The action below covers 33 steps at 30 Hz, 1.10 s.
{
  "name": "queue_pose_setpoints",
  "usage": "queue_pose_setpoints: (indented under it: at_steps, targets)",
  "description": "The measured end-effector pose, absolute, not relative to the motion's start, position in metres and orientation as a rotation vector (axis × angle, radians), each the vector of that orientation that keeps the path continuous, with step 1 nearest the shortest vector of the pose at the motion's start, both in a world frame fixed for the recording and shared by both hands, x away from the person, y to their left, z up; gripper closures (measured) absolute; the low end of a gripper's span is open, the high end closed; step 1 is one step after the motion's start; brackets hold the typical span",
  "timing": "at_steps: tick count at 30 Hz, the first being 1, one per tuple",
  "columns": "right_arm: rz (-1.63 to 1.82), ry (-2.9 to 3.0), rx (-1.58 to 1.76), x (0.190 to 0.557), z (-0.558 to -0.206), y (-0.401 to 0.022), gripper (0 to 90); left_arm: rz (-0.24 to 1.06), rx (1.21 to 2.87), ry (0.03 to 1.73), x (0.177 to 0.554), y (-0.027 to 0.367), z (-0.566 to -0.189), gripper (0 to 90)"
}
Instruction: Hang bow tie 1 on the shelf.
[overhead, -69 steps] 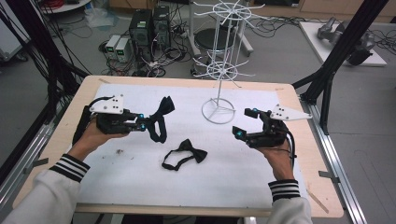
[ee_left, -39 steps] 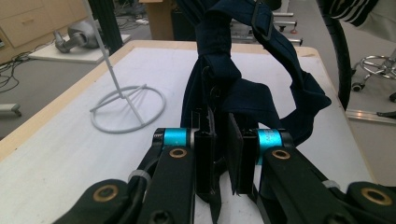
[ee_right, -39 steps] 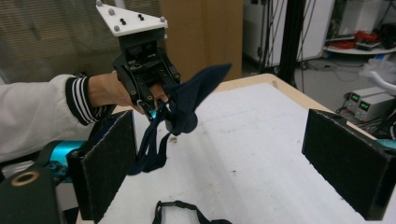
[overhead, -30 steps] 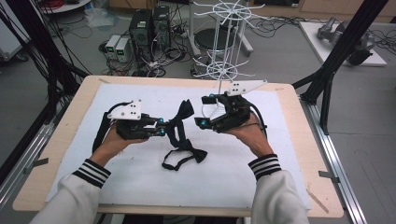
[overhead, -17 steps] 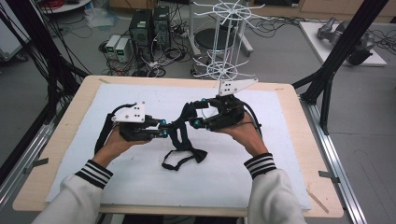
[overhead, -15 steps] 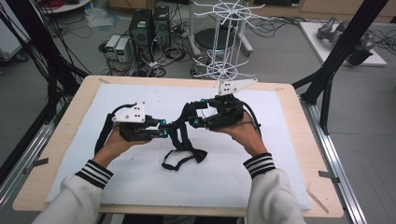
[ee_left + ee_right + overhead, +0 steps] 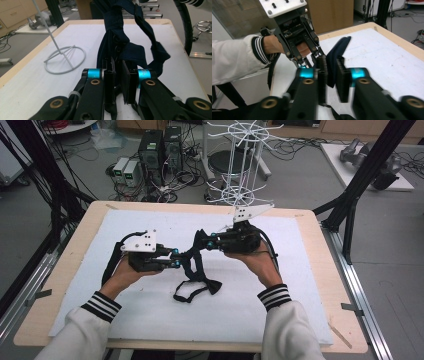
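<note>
The left gripper (image 7: 117, 75) is seen in its own view with the jaws drawn together on a dark strap (image 7: 117, 37), the fabric pinched between the pads and rising in front of them in a knotted bundle. The right gripper (image 7: 331, 75) has just been closing; in its own view a fold of the same dark fabric (image 7: 335, 57) stands between the pads, and the jaws are clamped on it. In the high view the left gripper (image 7: 181, 260) and the right gripper (image 7: 202, 241) are held tip to tip above the middle of the white mat (image 7: 310, 305), the strap stretched between them. From that span the rest of the strap is hung down to a bow tie (image 7: 210, 285), which lies on the mat just below the grippers, with a loop of band curled beside it. Each gripper is carried in a hand (image 7: 125, 275), the other hand (image 7: 252, 262) coming from the right, both in white sleeves with striped cuffs (image 7: 274, 296). A white wire rack (image 7: 242, 175) is stood at the far edge of the mat, its ring base (image 7: 65, 61) seen in the left gripper view. The mat rests on a wooden table (image 7: 70, 255). Black frame posts (image 7: 365, 175) are noted at the table's sides.
</note>
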State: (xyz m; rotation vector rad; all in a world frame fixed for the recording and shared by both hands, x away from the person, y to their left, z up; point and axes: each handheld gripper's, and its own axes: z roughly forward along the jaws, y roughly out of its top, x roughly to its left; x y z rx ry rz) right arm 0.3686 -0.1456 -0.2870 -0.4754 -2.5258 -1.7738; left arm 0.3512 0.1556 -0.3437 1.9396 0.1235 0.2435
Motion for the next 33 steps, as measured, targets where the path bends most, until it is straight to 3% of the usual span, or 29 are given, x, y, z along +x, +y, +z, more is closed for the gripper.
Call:
queue_pose_setpoints:
  at_steps: [8, 10, 13, 16, 17, 33]
  targets:
    - [-1.796, -2.504, -0.477, 0.368, -0.288, -0.144, 86.1, 0.239, 1.926, 0.155, 0.353, 0.158, -0.343, 80.8]
    - [-1.793, -2.514, -0.476, 0.368, -0.288, -0.144, 86.1, 0.241, 1.93, 0.181, 0.353, 0.158, -0.344, 75.6]
    - [-1.8, -2.518, -0.479, 0.367, -0.288, -0.144, 86.2, 0.234, 1.929, 0.215, 0.355, 0.158, -0.345, 56.3]
    - [-1.802, -2.536, -0.482, 0.367, -0.287, -0.145, 86.1, 0.28, 1.937, 0.298, 0.357, 0.157, -0.347, 21.0]
    - [-1.804, -2.539, -0.489, 0.368, -0.287, -0.146, 86.1, 0.29, 1.93, 0.308, 0.357, 0.159, -0.348, 13.5]
    - [-1.896, -2.511, -0.519, 0.364, -0.28, -0.166, 86.0, 0.315, 1.826, 0.351, 0.352, 0.184, -0.352, 13.7]
